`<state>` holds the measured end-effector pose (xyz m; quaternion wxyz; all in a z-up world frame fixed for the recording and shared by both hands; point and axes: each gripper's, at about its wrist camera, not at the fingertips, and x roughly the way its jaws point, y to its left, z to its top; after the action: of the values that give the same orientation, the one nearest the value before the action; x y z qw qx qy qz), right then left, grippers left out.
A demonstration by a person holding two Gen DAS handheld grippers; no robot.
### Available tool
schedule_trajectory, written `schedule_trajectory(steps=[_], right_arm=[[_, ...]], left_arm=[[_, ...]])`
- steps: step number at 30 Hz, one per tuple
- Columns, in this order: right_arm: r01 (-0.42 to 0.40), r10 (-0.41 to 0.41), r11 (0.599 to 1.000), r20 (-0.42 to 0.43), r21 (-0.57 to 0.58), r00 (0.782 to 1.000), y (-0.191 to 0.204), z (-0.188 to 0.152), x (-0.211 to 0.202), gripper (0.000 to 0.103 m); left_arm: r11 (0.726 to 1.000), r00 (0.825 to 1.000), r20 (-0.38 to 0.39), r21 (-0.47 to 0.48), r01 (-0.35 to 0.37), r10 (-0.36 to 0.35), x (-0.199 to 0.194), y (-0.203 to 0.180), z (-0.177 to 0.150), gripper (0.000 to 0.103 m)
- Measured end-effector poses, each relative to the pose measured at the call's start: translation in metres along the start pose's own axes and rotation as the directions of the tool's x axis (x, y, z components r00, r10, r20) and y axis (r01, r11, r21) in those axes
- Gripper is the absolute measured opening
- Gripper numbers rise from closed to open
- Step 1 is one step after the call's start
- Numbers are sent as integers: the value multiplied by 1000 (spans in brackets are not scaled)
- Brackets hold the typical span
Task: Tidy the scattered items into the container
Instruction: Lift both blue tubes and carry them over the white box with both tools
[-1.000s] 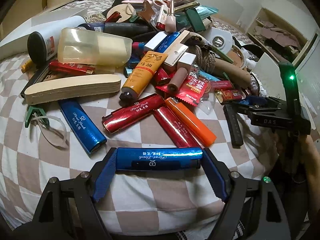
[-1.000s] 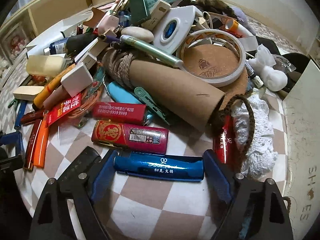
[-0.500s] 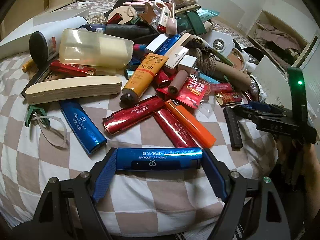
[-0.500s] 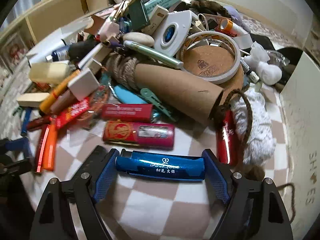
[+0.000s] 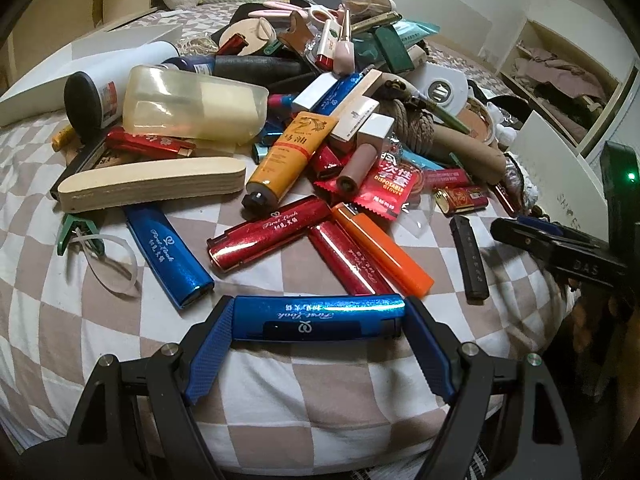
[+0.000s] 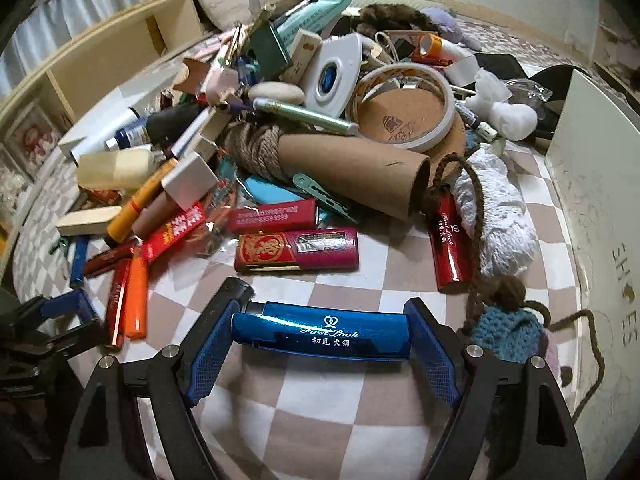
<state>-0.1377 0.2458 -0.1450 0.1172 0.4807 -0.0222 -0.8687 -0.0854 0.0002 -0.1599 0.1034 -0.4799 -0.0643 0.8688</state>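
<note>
My left gripper (image 5: 318,318) is shut on a blue lighter (image 5: 318,317), held crosswise above the checked cloth. My right gripper (image 6: 320,330) is shut on another blue lighter (image 6: 320,330), also crosswise, above the cloth. A big heap of scattered items lies beyond both: red lighters (image 5: 260,232), an orange lighter (image 5: 382,250), a third blue lighter (image 5: 168,254), a yellow tube (image 5: 290,158), a cardboard tube (image 6: 352,176). A white box (image 6: 592,216) marked SHOES stands at the right. The right gripper shows at the right edge of the left wrist view (image 5: 560,248).
A black lighter (image 5: 470,258) lies alone near the right gripper. A white crocheted cloth (image 6: 496,212), brown yarn (image 6: 476,216) and a small blue knitted piece (image 6: 508,332) lie beside the white box. Wooden shelves (image 6: 100,60) stand behind the heap.
The right gripper has lifted and pulled back toward the near right with its blue lighter, so the heap sits farther off. The left gripper has held still with its lighter.
</note>
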Motion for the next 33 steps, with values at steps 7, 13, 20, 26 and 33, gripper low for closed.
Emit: schedule_trajectory(steps=[7,13,20,26,33], right_arm=[[-25,25,1000,26,15,999,3,-1,-11,84],[-4,6,1000,103,-18,995,12,-2,-38,84],[10,-5,1000,190,-28,982,14,1,-75,84],[17,-11,1000,268,-21,963,10,6,-106,84],[23,-22,1000,357,0,934,1,10,-143,84]], left_arm=[[1000,999,30,18,-24,23,-6,-8,3,83],[999,997,78,36,-30,27,-20,-18,10,83],[999,988,152,51,-16,8,-47,-34,25,83],[997,975,220,79,9,-26,-73,-55,39,83],[992,957,277,111,57,-86,-95,-84,50,83]])
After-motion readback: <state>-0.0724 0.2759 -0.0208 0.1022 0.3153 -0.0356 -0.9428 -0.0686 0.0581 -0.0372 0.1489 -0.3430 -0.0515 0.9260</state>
